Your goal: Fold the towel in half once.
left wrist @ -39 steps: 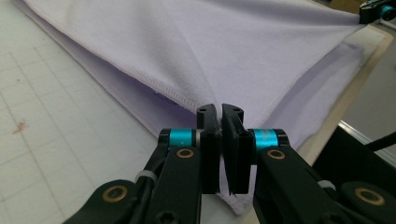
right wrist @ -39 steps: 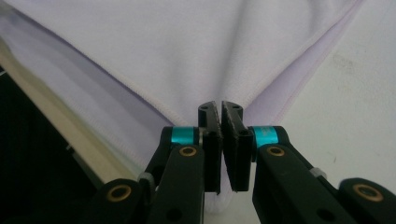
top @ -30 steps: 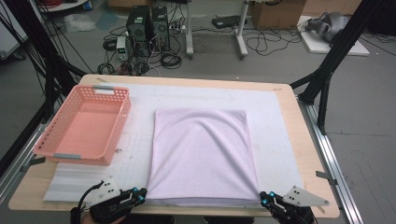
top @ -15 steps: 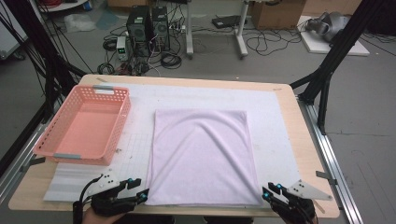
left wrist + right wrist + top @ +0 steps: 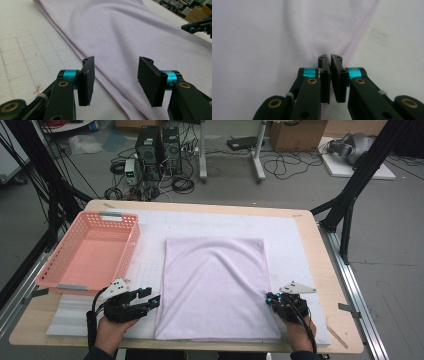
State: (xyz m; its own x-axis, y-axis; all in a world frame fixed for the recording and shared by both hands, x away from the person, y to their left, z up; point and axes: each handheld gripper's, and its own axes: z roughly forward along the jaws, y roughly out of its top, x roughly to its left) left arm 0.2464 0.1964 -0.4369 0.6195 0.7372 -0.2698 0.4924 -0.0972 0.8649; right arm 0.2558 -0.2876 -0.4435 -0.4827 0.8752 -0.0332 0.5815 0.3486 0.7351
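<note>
A folded lilac towel (image 5: 215, 285) lies flat on the table's (image 5: 325, 250) white mat, beside a pink basket (image 5: 90, 250). The left gripper (image 5: 115, 80) stands half open over the towel's left edge, gripping nothing; the right gripper (image 5: 330, 65) pinches its right edge.

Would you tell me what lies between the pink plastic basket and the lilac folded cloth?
Only bare white gridded mat separates pink plastic basket from lilac folded cloth, per the high view.

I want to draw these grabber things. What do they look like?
Each gripper, left and right, is black with two flat black jaws, shiny turquoise rings and brass-coloured rivets. A grey three-cornered plate sits on top, and a black cable trails back. Dark sleeve cuffs peek in.
</note>
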